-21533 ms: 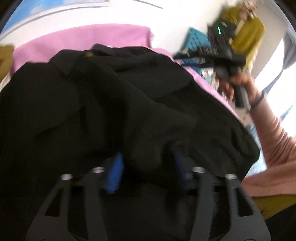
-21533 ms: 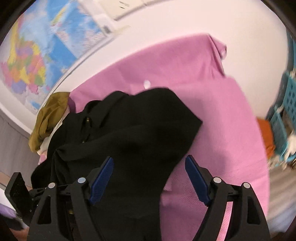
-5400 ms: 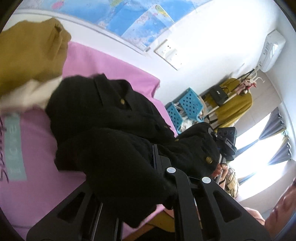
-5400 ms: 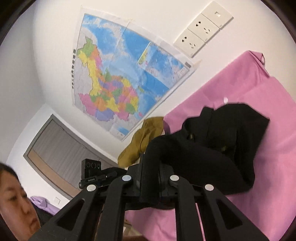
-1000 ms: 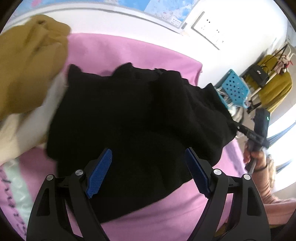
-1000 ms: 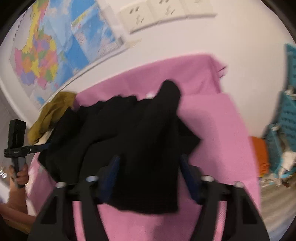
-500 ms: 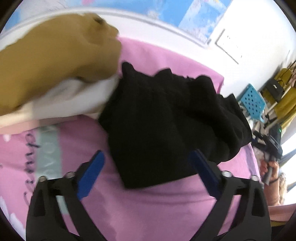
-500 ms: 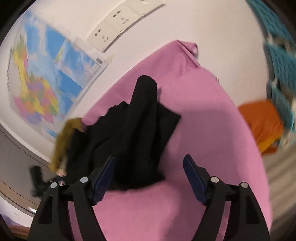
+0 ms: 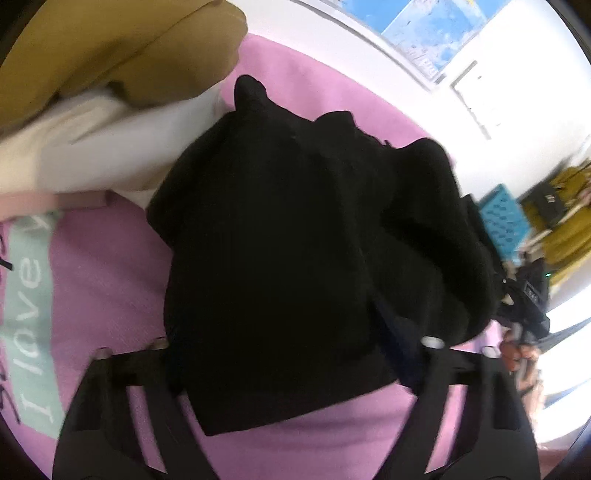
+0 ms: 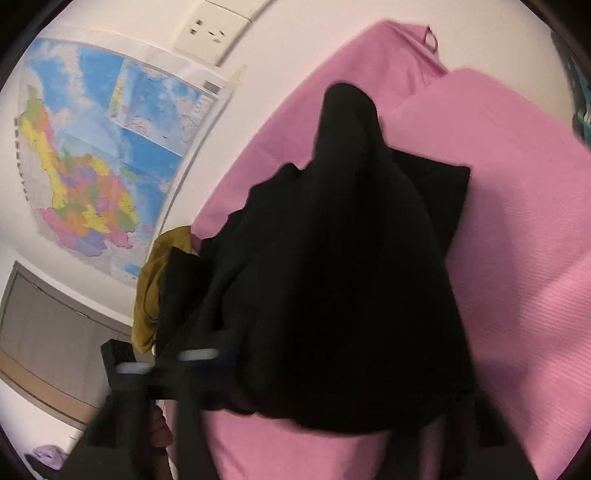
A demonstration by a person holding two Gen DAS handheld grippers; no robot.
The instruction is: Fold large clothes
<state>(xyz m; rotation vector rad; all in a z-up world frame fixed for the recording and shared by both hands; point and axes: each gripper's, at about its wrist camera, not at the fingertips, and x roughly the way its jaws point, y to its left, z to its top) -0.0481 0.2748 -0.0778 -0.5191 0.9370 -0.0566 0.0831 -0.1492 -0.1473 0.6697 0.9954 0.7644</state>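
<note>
Garment [image 9: 288,258], one, black, bunched on one pink bedspread [image 9: 110,280], both hand-held grippers' finger gaps hidden, cannot tell.

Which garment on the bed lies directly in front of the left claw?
The black garment, bunched on the pink cover; the mustard one and white one lie farther off.

Wall map [image 10: 107,166], blue crate [image 9: 504,221]

Item count: garments and fixtures

I count one black garment [image 9: 295,251], one mustard garment [image 9: 122,48], one white garment [image 9: 110,147], one pink sheet [image 10: 517,221], one wall map [image 10: 107,155], one blue basket [image 9: 502,218] and one wall socket [image 10: 210,35].
</note>
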